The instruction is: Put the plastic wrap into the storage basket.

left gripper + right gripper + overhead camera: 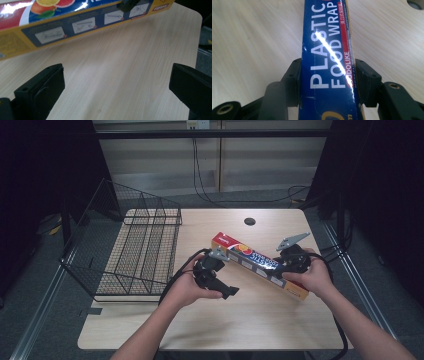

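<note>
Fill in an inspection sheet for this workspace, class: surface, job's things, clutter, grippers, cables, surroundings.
Surface: light wooden table with a round hole.
Job's things: plastic food wrap box lying diagonally; wire basket at the left, nothing seen inside.
Clutter: nothing seen.
Grippers: right gripper shut on the box; left gripper open over bare table beside it.
Cables: black cables trail from the grippers; more hang down the rear wall.
Surroundings: grey floor, dark curtains.
</note>
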{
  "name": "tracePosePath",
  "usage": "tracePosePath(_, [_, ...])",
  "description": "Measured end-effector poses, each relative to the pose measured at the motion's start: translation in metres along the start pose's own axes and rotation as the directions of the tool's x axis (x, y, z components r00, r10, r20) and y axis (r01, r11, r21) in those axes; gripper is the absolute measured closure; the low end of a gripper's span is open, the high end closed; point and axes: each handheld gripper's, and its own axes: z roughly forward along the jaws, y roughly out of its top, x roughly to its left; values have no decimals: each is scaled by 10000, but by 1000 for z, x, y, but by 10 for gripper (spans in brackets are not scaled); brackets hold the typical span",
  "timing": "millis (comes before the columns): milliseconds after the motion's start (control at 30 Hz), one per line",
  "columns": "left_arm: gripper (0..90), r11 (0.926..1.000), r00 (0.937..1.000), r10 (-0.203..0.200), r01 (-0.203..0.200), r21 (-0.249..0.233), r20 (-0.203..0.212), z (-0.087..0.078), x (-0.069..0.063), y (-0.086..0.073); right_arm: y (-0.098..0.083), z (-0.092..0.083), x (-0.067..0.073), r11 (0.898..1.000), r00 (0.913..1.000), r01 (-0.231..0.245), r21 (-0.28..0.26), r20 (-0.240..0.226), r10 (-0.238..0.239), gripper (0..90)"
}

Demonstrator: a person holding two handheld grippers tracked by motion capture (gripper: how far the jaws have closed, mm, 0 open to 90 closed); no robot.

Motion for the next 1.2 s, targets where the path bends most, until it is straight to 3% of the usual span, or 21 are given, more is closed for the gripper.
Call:
tracePosePath(133, [16,9971,9966,750,-744,187,-340,-1,2,16,1,-6,9,9984,9979,537,-162,-362,-542,468])
tracePosePath(267, [50,9945,9941,1046,-1045,44,-280,-3,6,31,2,-11,20,9962,9956,820,-295,-439,-833,468])
tracePosePath(333, [63,9926,9928,1183,-1177,311,-186,-2,8,38,3,-12,23,9939,9923,1035,-380,-643,-1058,468])
tracePosePath(433, [61,9778,9794,2016,-2004,619,-140,3,10,49,4,-16,27,9898,9866,1336,-493,-878,-1376,468])
tracePosePath(533, [56,9685,9726,2294,-2319,903,370,9,12,59,7,-19,32,9831,9789,1773,-445,-951,-1809,468])
tracePosePath(633, [58,9565,9654,2551,-2602,1322,549,16,12,64,8,-21,35,9809,9747,1875,-518,-1141,-1923,468])
tracePosePath(667, [62,9516,9636,2631,-2674,1518,476,17,13,65,9,-22,36,9787,9730,1972,-564,-1105,-2024,467])
tracePosePath(700, [64,9421,9562,2875,-2928,1636,553,18,14,66,9,-23,36,9762,9702,2085,-600,-1131,-2142,467])
tracePosePath(767, [72,9478,9593,2755,-2819,1488,622,21,14,66,10,-24,38,9753,9686,2110,-652,-1205,-2176,467])
tracePosePath(833, [90,9434,9543,2855,-2961,1496,884,24,14,66,11,-24,39,9719,9641,2264,-643,-1273,-2330,467])
tracePosePath(933, [134,9255,9432,3100,-3281,1893,1193,27,13,66,12,-24,42,9668,9577,2485,-597,-1344,-2544,467])
tracePosePath(967, [157,9260,9433,3091,-3275,1876,1207,28,12,66,13,-24,42,9649,9546,2558,-598,-1420,-2619,466])
tracePosePath(1000, [164,9166,9382,3243,-3433,2050,1210,28,13,66,13,-24,43,9649,9550,2553,-611,-1402,-2615,466])
tracePosePath(1067, [196,9110,9338,3223,-3506,2172,1557,29,12,66,14,-25,44,9635,9530,2602,-632,-1433,-2668,466])
tracePosePath(1133, [225,8989,9286,3405,-3675,2386,1473,30,10,67,16,-25,45,9587,9466,2743,-748,-1546,-2829,465])
tracePosePath(1200, [261,8944,9253,3428,-3742,2450,1621,29,9,67,18,-25,46,9564,9423,2803,-819,-1666,-2904,465])
